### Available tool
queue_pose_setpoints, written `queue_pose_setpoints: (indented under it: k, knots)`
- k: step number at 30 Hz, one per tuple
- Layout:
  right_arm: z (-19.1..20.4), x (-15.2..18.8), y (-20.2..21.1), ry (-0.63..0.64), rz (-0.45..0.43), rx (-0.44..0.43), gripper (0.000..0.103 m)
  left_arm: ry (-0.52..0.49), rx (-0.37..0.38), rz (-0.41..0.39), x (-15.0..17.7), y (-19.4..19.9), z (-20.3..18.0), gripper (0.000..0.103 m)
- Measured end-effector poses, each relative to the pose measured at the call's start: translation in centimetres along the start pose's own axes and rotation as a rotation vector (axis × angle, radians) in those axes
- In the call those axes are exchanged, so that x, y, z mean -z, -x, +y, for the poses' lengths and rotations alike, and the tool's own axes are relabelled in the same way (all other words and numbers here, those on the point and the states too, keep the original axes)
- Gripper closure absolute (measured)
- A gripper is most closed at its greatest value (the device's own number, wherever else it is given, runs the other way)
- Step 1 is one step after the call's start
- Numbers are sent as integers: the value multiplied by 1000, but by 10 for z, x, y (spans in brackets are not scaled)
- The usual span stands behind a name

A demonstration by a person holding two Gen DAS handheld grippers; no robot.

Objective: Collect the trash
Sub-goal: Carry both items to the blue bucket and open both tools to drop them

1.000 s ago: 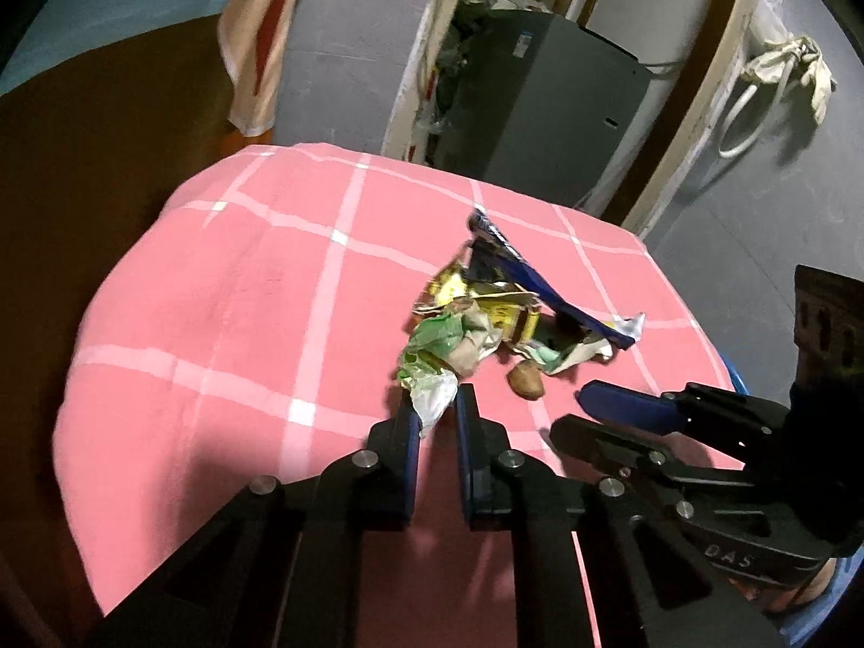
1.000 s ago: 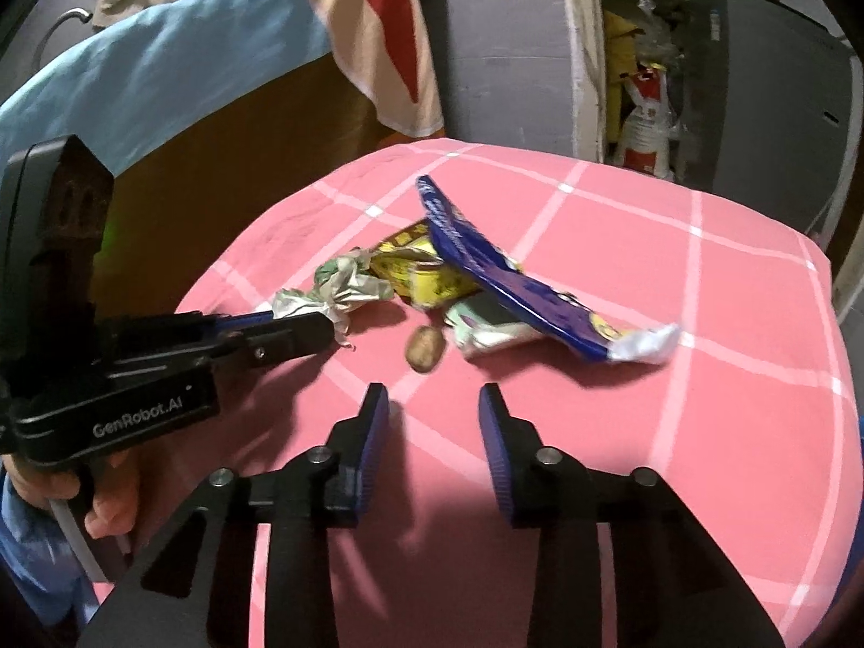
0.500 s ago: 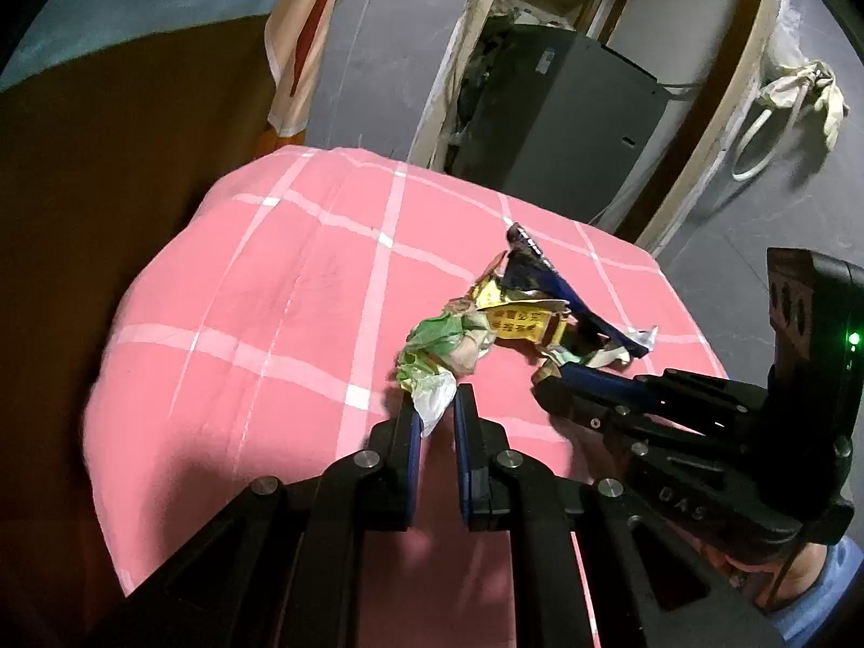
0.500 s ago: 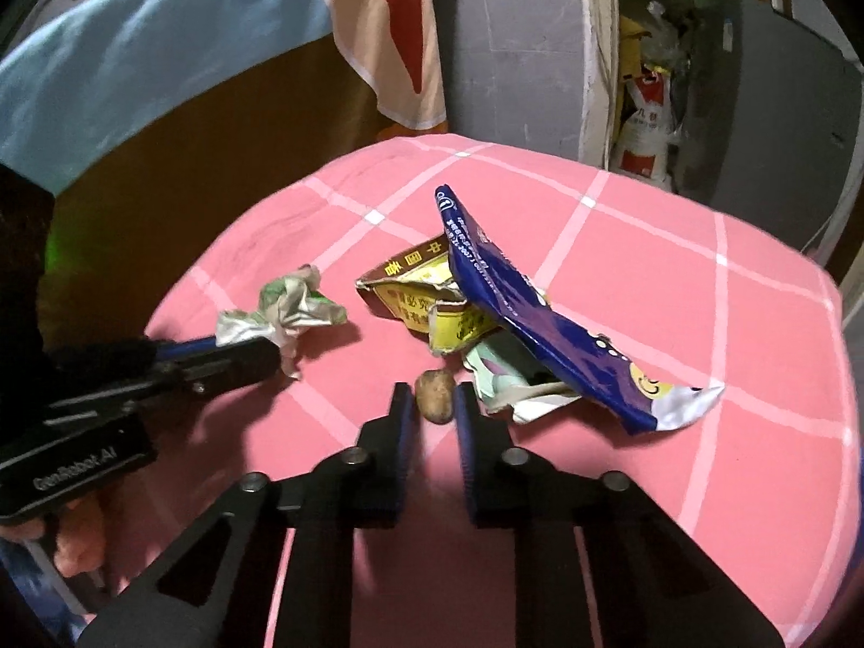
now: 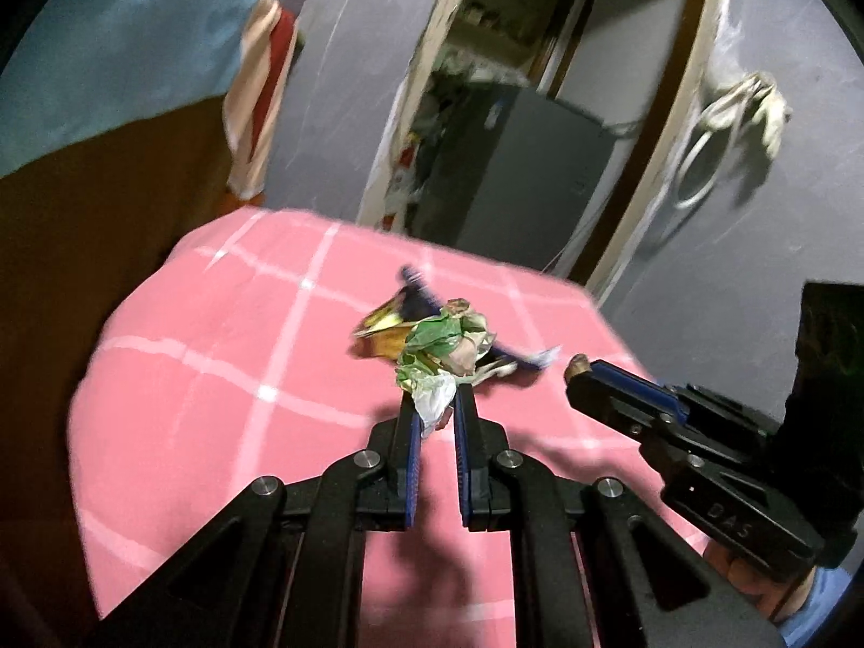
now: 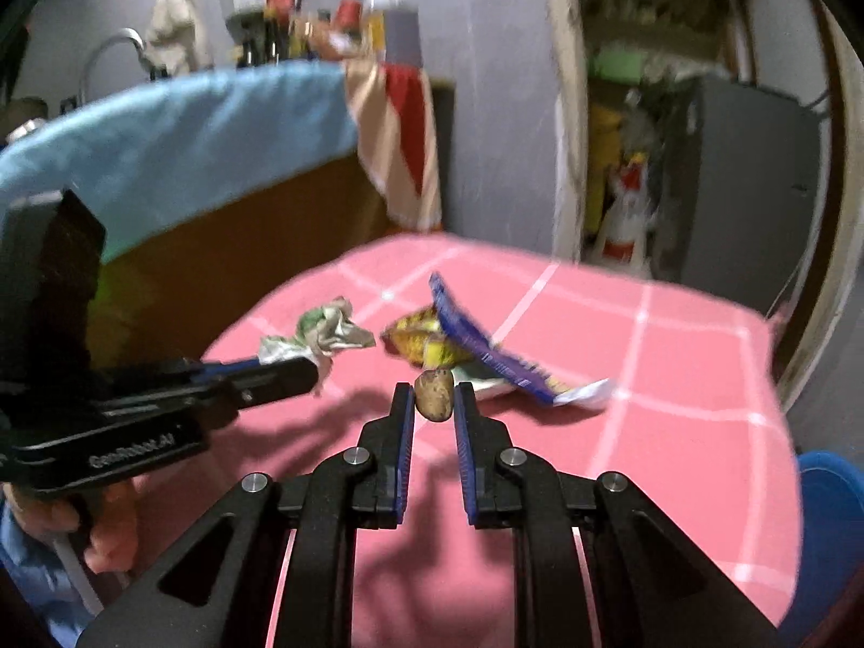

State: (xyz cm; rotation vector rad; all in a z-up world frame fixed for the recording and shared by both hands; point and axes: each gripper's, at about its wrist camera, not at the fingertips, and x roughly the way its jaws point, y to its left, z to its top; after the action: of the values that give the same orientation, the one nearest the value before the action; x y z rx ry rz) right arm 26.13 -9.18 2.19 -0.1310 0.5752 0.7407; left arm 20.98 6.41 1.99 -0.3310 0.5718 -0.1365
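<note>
The pink checked cloth (image 6: 675,356) covers a bed-like surface whose far edge meets a grey wall and a doorway, and whose left edge runs along a brown board draped with a blue cloth (image 6: 178,124). Most of the cloth lies bare, with wide free room toward the near edge and the right edge.

Near the middle, toward the far edge, lie the loose wrappers: a blue snack wrapper (image 6: 475,345) tilted over a yellow wrapper (image 6: 416,337). A blue container (image 6: 831,491) shows just past the right edge; its contents cannot be seen.

The left gripper (image 5: 435,405) is clenched on a crumpled green-and-white wrapper (image 5: 437,345), held clear of the cloth in front of the pile. The right gripper (image 6: 435,399) has just been closing and now pinches a small brown nut-like piece (image 6: 433,398) between its tips, above the cloth at the near side of the wrappers. Both grippers point downward at a slant, side by side, each held in a hand (image 6: 110,526).
</note>
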Motion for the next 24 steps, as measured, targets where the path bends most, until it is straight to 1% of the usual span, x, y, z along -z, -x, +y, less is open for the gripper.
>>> queue_pose_setpoints:
  k: [2, 7, 10, 14, 19, 24]
  knots:
    - [-2, 2, 19, -11, -59, 18, 90, -15, 22, -42, 0, 6, -13, 94]
    - [-5, 7, 74, 13, -218, 106, 90, -85, 77, -166, -4, 25, -51, 94]
    - [-8, 7, 103, 26, -285, 161, 90, -117, 106, -228, -8, 34, -73, 94]
    - [-11, 6, 132, 52, -353, 236, 90, -172, 144, -310, -9, 42, -108, 94]
    - [-18, 10, 165, 91, -423, 341, 90, -230, 196, -369, -6, 46, -147, 94]
    - [-33, 19, 191, 102, -447, 428, 90, -238, 263, -369, 0, 34, -173, 94]
